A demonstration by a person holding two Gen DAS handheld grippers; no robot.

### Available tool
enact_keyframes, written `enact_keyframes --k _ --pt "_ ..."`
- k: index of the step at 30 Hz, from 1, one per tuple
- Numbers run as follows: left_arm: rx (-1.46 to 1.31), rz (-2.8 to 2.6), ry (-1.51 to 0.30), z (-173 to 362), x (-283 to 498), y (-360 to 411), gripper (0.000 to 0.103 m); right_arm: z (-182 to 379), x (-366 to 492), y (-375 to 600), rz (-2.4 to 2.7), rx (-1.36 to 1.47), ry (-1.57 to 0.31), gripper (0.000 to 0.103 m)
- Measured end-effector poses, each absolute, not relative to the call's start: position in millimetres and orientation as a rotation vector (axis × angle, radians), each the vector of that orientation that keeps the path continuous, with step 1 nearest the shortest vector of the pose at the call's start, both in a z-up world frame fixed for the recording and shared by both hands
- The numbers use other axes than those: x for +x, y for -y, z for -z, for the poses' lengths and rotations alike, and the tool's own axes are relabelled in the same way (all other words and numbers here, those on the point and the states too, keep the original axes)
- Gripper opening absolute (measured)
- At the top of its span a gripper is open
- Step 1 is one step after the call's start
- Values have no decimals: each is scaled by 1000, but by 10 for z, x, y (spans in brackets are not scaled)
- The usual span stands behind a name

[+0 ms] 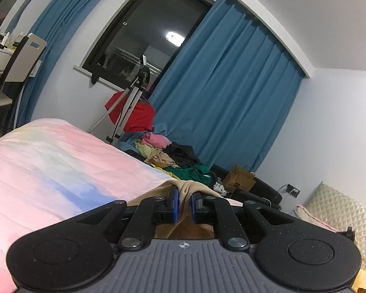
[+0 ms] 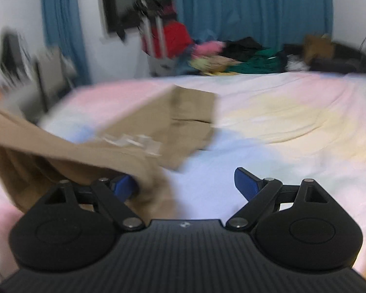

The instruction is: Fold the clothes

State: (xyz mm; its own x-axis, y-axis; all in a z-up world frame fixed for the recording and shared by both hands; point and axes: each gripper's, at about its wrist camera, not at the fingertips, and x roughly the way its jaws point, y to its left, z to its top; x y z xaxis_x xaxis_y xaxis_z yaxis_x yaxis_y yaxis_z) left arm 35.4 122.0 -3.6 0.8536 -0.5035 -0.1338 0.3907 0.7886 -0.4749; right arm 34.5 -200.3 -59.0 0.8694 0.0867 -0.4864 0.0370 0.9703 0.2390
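A tan garment lies partly on the pastel bedspread and partly lifted at the left of the right wrist view, which is blurred. My left gripper is shut on a bunched fold of this tan cloth, which pokes up between the blue pads. My right gripper stands wide open just above the bed. Tan cloth drapes over its left finger, and the right pad is bare. Nothing is pinched between them.
A heap of mixed clothes lies beyond the bed's far edge, below blue curtains. A tripod and a red item stand by the window. A chair and a dresser are at left; a quilted cushion is at right.
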Motion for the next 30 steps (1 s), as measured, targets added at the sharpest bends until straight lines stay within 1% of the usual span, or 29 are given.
enact_keyframes --k 2,3,4,5,8,10,13,17,18,19,23,26,28,30 --pt "-456 470 -273 38 369 -1246 10 687 444 1896 -64 302 -528 62" --pt "-454 457 -282 47 378 -1257 10 724 496 1837 -60 296 -534 45" --pt "-452 444 -291 56 387 -1268 10 742 534 1789 -40 265 -529 31" --pt "-449 427 -307 74 402 -1282 10 750 558 1770 -21 246 -523 14" --pt "-438 370 -382 148 487 -1321 10 710 546 1872 -42 334 -499 13" --pt "-379 322 -428 186 557 -1294 11 648 498 1945 -71 385 -477 13" --pt "-264 261 -438 178 652 -1218 12 567 433 1968 -144 433 -474 13" --pt "-194 380 -493 36 787 -1237 14 501 360 1914 -198 402 -503 13" --pt "-194 411 -521 5 819 -1278 17 488 340 1902 -204 389 -510 13" --pt "-203 436 -556 -19 855 -1338 17 480 325 1904 -208 381 -517 13" --pt "-356 581 -770 46 1077 -1638 16 507 313 2004 -225 442 -549 13" --pt "-535 703 -902 222 1290 -1877 14 580 365 2080 -235 512 -580 13" --pt "-697 798 -961 413 1454 -2014 15 625 410 2096 -232 532 -596 13" --pt "-772 821 -984 559 1582 -2106 14 662 466 2087 -225 533 -610 13"
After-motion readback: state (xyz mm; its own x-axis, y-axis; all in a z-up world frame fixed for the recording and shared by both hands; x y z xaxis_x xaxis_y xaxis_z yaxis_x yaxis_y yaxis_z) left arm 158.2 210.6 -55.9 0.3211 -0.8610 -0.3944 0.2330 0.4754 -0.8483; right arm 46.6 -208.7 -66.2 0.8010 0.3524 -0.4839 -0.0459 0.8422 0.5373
